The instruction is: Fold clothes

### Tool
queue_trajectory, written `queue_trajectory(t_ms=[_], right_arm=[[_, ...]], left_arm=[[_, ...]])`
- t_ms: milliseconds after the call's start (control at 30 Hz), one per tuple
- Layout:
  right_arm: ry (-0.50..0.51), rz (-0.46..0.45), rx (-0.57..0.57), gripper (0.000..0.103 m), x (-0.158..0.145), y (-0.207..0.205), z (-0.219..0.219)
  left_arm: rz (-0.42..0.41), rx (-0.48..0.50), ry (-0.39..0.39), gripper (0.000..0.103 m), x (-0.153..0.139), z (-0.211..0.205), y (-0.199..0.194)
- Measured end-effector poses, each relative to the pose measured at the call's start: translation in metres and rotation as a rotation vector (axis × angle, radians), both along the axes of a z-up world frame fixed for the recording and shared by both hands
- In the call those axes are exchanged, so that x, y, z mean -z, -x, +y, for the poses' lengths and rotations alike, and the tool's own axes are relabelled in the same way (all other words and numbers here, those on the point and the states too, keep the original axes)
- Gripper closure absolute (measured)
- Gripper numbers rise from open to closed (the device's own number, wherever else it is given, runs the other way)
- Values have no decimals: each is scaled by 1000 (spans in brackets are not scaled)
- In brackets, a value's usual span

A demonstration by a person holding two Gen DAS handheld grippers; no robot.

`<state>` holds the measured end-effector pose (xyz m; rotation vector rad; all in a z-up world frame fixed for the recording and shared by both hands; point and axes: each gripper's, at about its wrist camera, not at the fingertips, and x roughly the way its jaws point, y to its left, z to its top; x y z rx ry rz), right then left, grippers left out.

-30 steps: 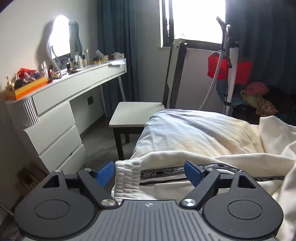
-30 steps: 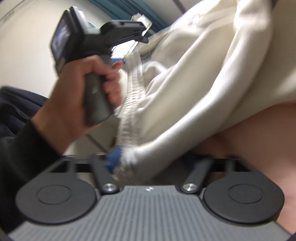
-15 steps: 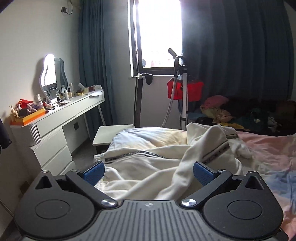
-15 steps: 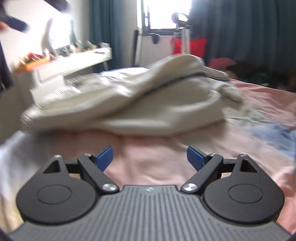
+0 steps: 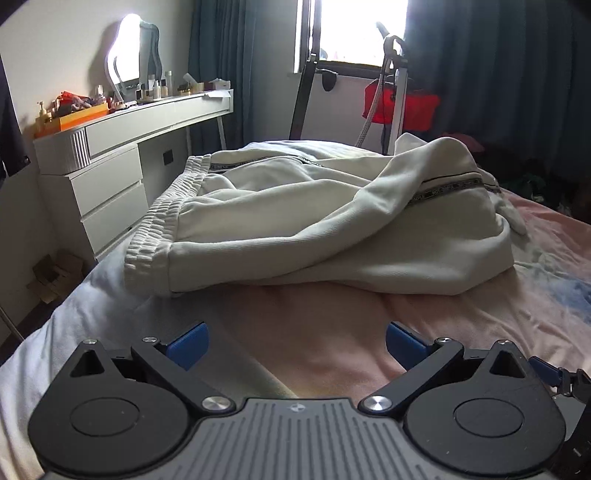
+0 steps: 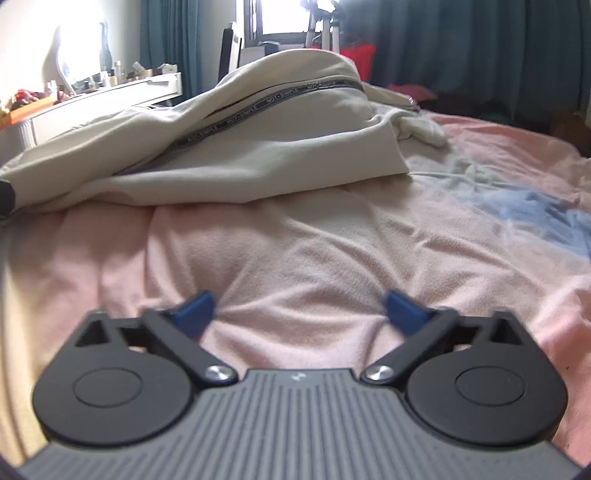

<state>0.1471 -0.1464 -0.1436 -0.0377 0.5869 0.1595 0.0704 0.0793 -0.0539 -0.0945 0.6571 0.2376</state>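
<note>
now i see cream sweatpants [image 5: 332, 229] lying crumpled on the pink bedsheet [image 6: 314, 258]. left gripper [image 5: 297, 345] jaws apart, empty; right gripper [image 6: 299, 306] jaws opening, nothing between them.

Bed [image 5: 461, 317] w/ pink blanket, pale blue patch at right. Left of it a white drawer unit [image 5: 107, 192] — long worktop [image 5: 159, 110] on top w/ bottles, orange tray [image 5: 79, 118], lit mirror [image 5: 127, 61]. Dark curtains [image 5: 498, 74], bright window [image 5: 362, 29], red bag [image 5: 400, 107] behind.
</note>
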Motion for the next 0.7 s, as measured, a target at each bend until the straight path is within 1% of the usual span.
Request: queue_trajectory(t_ms=[133, 267, 333, 467, 567, 700], right_arm=[[-13, 1, 15, 0, 0, 0, 0], [-48, -10, 30, 0, 0, 4, -5], [-89, 14, 25, 0, 2, -1, -10], [-149, 11, 20, 0, 3, 0, -19], [-150, 13, 20, 0, 3, -1, -19], [-147, 13, 21, 0, 3, -1, -17]], left_arm=[[-25, 6, -7, 0, 1, 5, -5], [-9, 9, 16, 0, 7, 9, -15], [-13, 9, 22, 0, 7, 11, -17], [-30, 28, 30, 0, 8, 11, -18], [-11, 31, 40, 0, 12, 10, -22], [-9, 27, 29, 0, 16, 8, -24]])
